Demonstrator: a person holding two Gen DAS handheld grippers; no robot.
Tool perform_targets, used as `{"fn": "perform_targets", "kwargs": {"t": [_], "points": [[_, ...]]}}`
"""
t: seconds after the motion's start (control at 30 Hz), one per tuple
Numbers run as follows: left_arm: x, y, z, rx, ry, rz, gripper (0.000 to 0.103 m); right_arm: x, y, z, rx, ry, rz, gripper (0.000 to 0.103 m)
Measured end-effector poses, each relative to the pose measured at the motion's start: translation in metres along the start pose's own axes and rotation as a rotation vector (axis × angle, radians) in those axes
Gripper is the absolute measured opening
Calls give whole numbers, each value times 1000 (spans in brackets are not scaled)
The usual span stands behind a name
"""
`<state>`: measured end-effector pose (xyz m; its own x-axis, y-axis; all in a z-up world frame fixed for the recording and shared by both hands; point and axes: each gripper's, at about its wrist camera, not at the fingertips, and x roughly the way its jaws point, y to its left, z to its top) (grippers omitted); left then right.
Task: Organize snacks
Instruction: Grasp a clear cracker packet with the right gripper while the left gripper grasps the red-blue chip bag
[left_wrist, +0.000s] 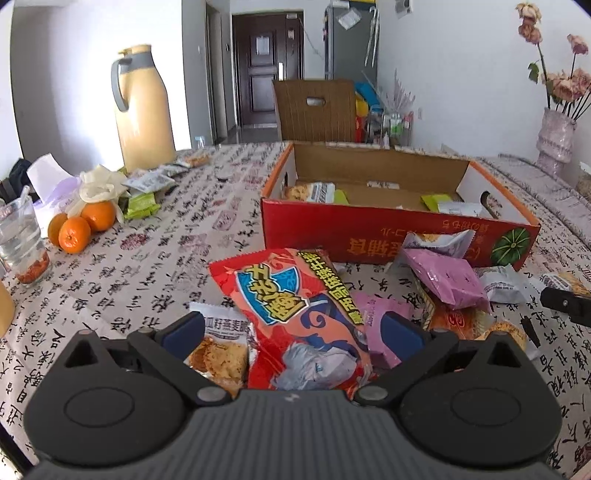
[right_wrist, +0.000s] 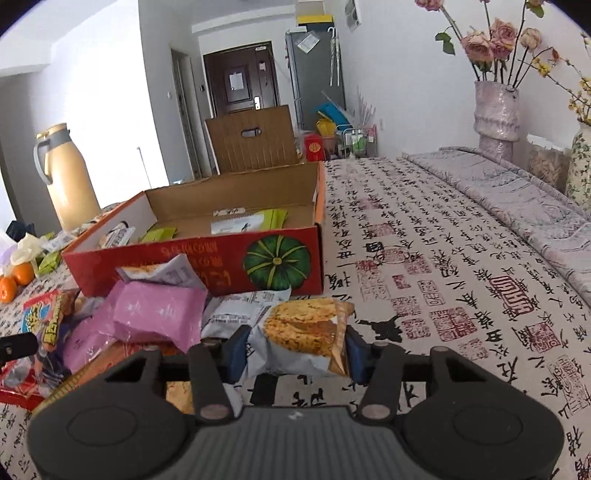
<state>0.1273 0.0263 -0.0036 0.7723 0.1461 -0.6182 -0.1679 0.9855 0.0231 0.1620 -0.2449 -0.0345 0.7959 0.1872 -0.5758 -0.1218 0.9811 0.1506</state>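
Observation:
A heap of snack packets lies on the tablecloth in front of an open red cardboard box (left_wrist: 369, 236) (right_wrist: 184, 266) that holds a few packets. My left gripper (left_wrist: 291, 332) is open and straddles a big red snack bag (left_wrist: 295, 306); its pads stand clear of the bag's sides. A small oat-cracker packet (left_wrist: 218, 358) lies by its left finger. My right gripper (right_wrist: 295, 350) is shut on another oat-cracker packet (right_wrist: 306, 332), blue pads pressed on both ends. Pink packets (right_wrist: 159, 314) (left_wrist: 443, 277) lie between the two grippers.
A tan thermos jug (left_wrist: 144, 110), oranges (left_wrist: 81, 225), a glass (left_wrist: 22, 240) and loose packets sit at the table's left. Flower vases (right_wrist: 496, 114) stand at the far right. A chair (left_wrist: 314, 110) is behind the box. Bare tablecloth (right_wrist: 443, 258) stretches right of the box.

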Motion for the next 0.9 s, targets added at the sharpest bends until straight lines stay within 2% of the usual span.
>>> {"fn": "perform_targets", "kwargs": {"t": [0.13, 0.3, 0.57, 0.7, 0.77, 0.9], "points": [[12, -8, 5, 18, 60, 20, 103, -4, -2, -1, 9, -7, 0, 51], [22, -14, 8, 1, 96, 38, 103, -8, 0, -2, 6, -14, 11, 51], [30, -14, 6, -26, 113, 71, 101, -15, 11, -4, -13, -33, 49, 51], [32, -14, 4, -30, 128, 59, 78, -14, 18, -6, -24, -26, 67, 51], [32, -14, 2, -33, 128, 54, 76, -14, 21, -7, -28, -23, 75, 51], [29, -15, 1, -35, 116, 46, 63, -14, 26, -9, -38, -20, 87, 51]]}}
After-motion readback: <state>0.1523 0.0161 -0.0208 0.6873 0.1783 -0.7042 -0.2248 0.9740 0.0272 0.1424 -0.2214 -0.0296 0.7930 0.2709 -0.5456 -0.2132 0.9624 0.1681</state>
